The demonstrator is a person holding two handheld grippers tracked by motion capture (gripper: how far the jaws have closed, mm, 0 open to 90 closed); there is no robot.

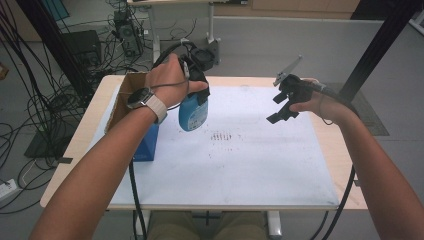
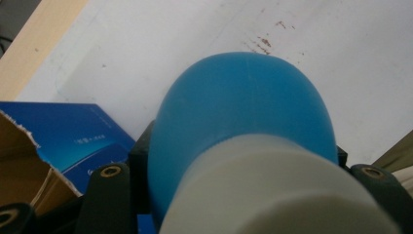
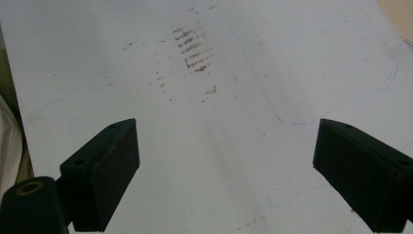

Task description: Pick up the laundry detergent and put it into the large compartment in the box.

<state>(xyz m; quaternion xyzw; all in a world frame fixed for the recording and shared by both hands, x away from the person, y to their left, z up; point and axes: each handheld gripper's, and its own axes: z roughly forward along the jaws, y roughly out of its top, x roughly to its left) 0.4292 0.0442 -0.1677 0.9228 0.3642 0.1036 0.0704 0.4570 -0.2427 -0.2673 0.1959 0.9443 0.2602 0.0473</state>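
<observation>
My left gripper (image 1: 196, 100) is shut on a blue bottle (image 1: 193, 113) with a white label, held in the air above the white sheet at the left middle of the table. From the left gripper view the bottle (image 2: 243, 122) looms between the jaws, blue body ahead and a white cap end nearest the camera. My right gripper (image 1: 281, 106) hovers open above the right part of the sheet with nothing between its fingers (image 3: 104, 170). It points down at a patch of brown marks (image 3: 192, 48).
A white sheet (image 1: 260, 165) covers most of the wooden table (image 1: 75, 145). A blue box (image 1: 146, 145) and an open cardboard box (image 1: 120, 100) stand at the table's left edge. Cables and equipment lie on the floor beyond. Black frame posts rise at both back corners.
</observation>
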